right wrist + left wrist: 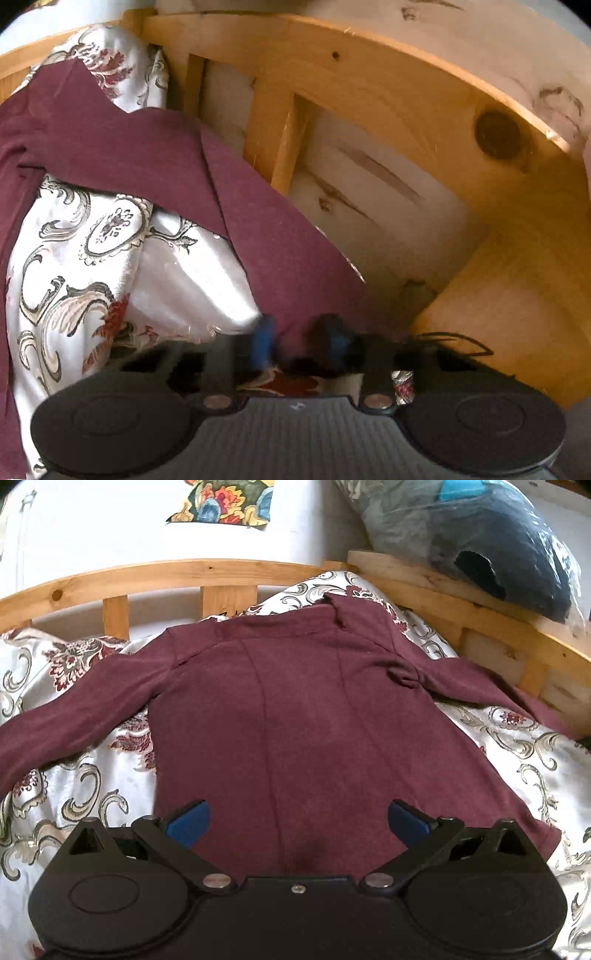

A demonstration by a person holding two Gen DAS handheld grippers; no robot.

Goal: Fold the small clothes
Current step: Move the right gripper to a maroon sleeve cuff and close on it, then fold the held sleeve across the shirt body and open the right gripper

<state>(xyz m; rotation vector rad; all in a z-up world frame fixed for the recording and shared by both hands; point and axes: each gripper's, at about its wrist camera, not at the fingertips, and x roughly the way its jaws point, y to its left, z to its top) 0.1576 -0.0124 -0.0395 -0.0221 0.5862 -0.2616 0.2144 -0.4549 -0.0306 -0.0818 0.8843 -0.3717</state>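
Because the maroon top (pixel 280 716) lies flat and face down on the patterned bedspread (pixel 74 775), neck toward the wooden bed rail (pixel 155 574) at the far edge and hem near the left gripper (pixel 297 821), the fold has barely begun. That claw hangs spread over the hem, holding nothing. The right gripper (pixel 299 343), blurred, looks pressed together on the end of the right sleeve (pixel 258 221) at the bed's right edge, beside the side rail (pixel 498 258). The pinch may catch the slippery bedspread too, dragging it along. A shallow bite could slip off the sleeve. Pulling one-handed may skew the body, since nothing pins the hem.
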